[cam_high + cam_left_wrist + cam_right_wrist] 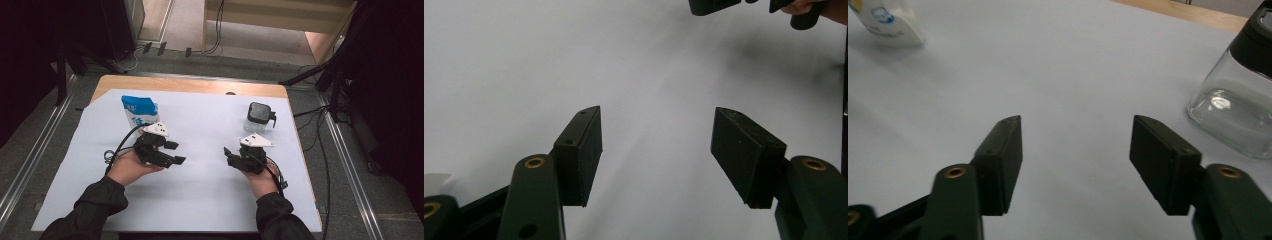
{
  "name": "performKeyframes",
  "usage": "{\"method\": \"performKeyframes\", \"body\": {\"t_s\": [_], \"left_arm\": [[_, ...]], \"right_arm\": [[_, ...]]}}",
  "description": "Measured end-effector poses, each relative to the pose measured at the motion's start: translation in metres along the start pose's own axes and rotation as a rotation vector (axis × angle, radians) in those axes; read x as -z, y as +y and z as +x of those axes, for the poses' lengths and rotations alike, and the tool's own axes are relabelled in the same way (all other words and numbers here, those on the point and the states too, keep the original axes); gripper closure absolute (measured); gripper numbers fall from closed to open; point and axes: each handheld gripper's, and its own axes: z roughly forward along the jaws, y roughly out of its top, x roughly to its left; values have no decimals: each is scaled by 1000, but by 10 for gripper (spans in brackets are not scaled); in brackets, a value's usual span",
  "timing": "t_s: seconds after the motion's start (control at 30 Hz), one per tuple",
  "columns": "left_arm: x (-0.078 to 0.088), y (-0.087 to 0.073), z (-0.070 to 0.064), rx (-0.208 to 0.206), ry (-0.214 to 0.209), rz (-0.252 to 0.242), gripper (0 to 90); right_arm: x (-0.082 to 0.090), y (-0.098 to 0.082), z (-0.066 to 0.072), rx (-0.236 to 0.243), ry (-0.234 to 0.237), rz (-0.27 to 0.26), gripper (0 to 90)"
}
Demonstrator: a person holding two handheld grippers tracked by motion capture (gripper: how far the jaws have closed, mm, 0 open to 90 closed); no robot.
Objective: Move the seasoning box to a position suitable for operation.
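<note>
A blue and white pouch (140, 112) stands upright at the back left of the white sheet (200, 195). A clear glass jar (259, 119) with a black lid stands at the back right. My left gripper (176, 153) hovers just in front of the pouch, pointing right, open with nothing between its jaws (656, 150). My right gripper (228, 154) is held in front of the jar, pointing left, also open and empty (1075, 160). In the right gripper view the jar (1238, 110) is at the right edge and the pouch (885, 22) at the far upper left.
The sheet covers a wooden table whose bare strip (190, 85) shows at the back. Dark stands and cables surround the table on the floor. The right gripper's tip (719, 5) shows at the top of the left gripper view.
</note>
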Motion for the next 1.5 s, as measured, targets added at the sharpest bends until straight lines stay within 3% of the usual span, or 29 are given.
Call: {"method": "performKeyframes", "body": {"t_s": [0.2, 0.3, 0.37, 0.5, 0.63, 0.8, 0.93, 1.07, 1.2, 1.5], "left_arm": [[-2, -1, -3, -4, -16, -7, 383], [-4, -1, -4, -11, -24, 0, 382], [-4, -1, -4, -12, -27, -2, 381], [-1, -1, -3, -4, -31, -21, 382], [0, -2, -4, 0, -34, -27, 382], [0, -3, -4, 1, -35, -24, 380], [1, -5, -6, 0, -29, -25, 379], [1, -7, -6, 10, -29, -20, 379], [1, -9, -10, 8, -54, -25, 367], [5, -16, -13, 18, -34, -32, 358]], "right_arm": [[-1, 1, -1, -58, 13, 19, 260], [0, 1, -3, -81, 30, 26, 147], [2, 2, -5, -99, 38, 10, 150], [4, 4, -17, -126, -8, -47, 149], [6, 3, -27, -171, -16, -44, 149], [7, 5, -40, -176, -41, -74, 147], [0, 6, -48, -174, -90, -47, 147], [-6, 7, -60, -205, -149, -31, 148], [-15, 8, -72, -234, -173, -16, 148], [-34, 18, -85, -254, -213, -13, 108]]}}
